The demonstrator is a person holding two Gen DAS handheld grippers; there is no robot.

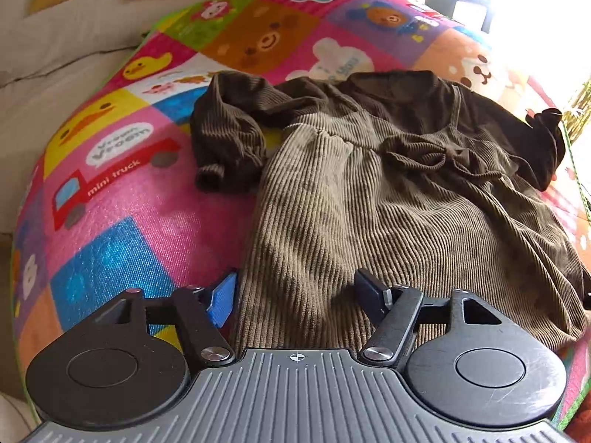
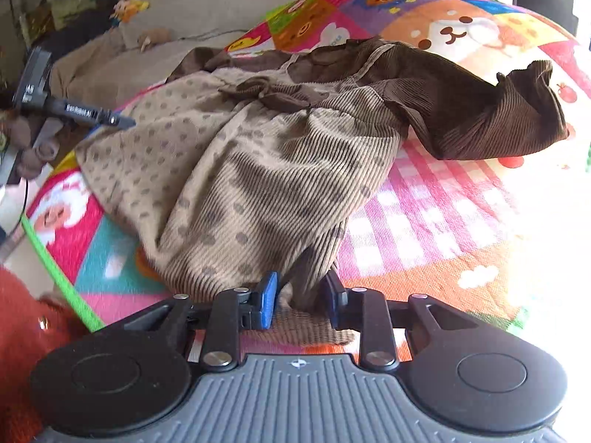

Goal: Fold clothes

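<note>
Right gripper pinches dress hem to fold it forward; left gripper, spread, straddles its edge.

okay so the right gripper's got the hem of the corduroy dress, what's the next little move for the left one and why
Probably close the left gripper on the hem. Its jaws stand wide open over the corduroy dress, while the right gripper already pinches the hem at the other corner. With both corners held, the skirt can likely be lifted toward the collar.

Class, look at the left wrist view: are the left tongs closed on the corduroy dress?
No. The left tongs stand wide open, their fingers apart over the hem of the dress, gripping nothing.
</note>
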